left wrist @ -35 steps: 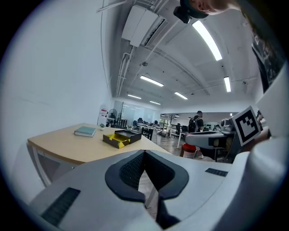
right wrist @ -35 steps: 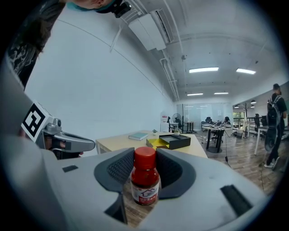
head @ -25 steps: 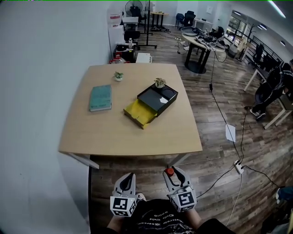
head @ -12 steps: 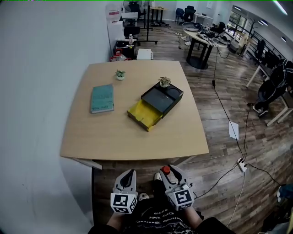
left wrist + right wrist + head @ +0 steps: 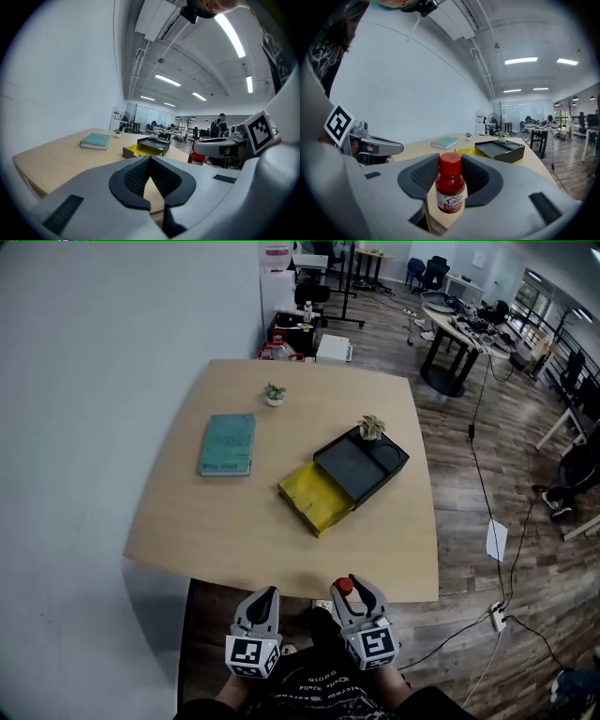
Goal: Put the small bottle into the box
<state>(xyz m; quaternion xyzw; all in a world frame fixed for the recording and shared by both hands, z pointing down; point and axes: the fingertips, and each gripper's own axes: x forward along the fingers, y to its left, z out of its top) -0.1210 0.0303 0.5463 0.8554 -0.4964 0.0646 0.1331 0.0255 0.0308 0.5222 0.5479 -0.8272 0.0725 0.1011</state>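
My right gripper [image 5: 349, 587] is shut on a small bottle [image 5: 344, 586] with a red cap and dark red body, held upright just short of the table's near edge. In the right gripper view the bottle [image 5: 451, 187] stands between the two pads. Beside it, my left gripper [image 5: 265, 595] is shut and holds nothing; its tips meet in the left gripper view [image 5: 150, 159]. The box [image 5: 361, 465] is black with a yellow drawer [image 5: 319, 498] pulled out toward me. It lies right of the table's middle, far ahead of both grippers.
On the wooden table [image 5: 234, 521] lie a teal book [image 5: 228, 444] at the left, a small potted plant [image 5: 274, 394] at the back and another plant [image 5: 371, 427] on the box's far corner. A white wall runs along the left; cables cross the floor at the right.
Both grippers have come forward to the table: its near edge now lies just ahead of the fingertips. The bottle stays gripped in the right gripper.
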